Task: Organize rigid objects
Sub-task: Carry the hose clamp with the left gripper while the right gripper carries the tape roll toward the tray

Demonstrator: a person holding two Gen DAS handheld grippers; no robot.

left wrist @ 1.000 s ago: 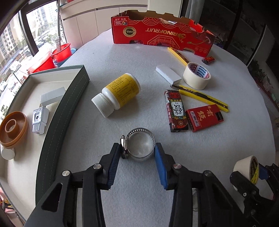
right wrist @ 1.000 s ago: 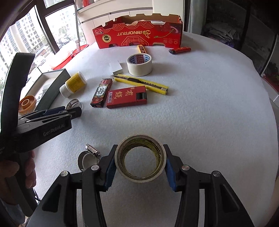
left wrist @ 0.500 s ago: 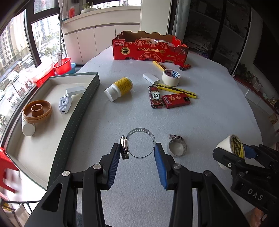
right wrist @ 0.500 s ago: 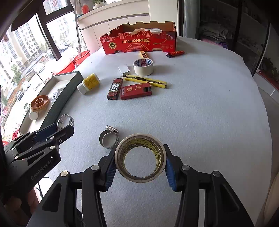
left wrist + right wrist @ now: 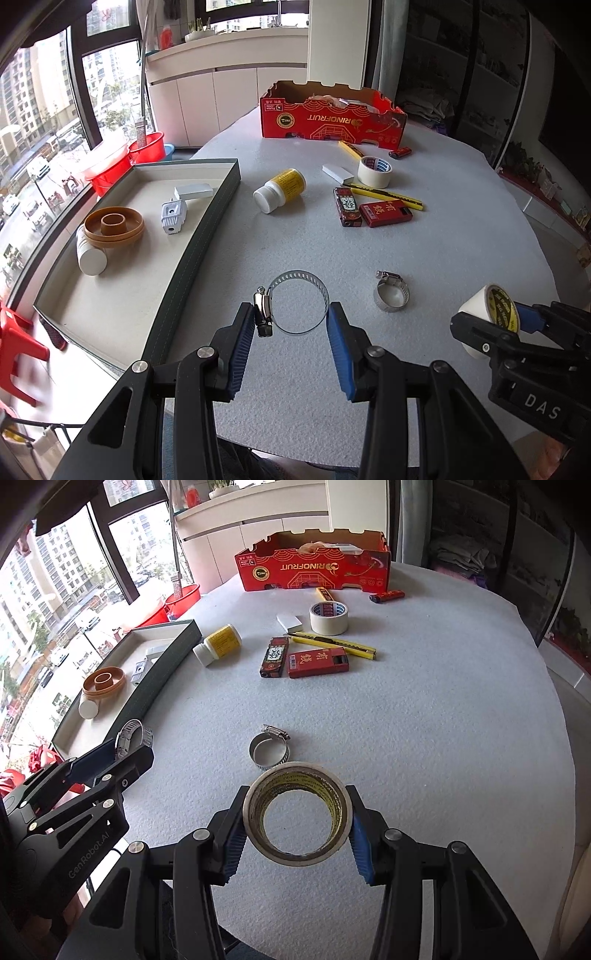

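Both my tools are riding higher off the table than a second ago. My left gripper is clamping the hose clamp, my right gripper is squeezing the tape roll, and the smaller clamp is lying ahead between them.

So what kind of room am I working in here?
Most likely a high-rise flat's dining or living area: a round felt-covered table, white built-in cabinets under big windows onto apartment towers, household clutter like a fruit box.
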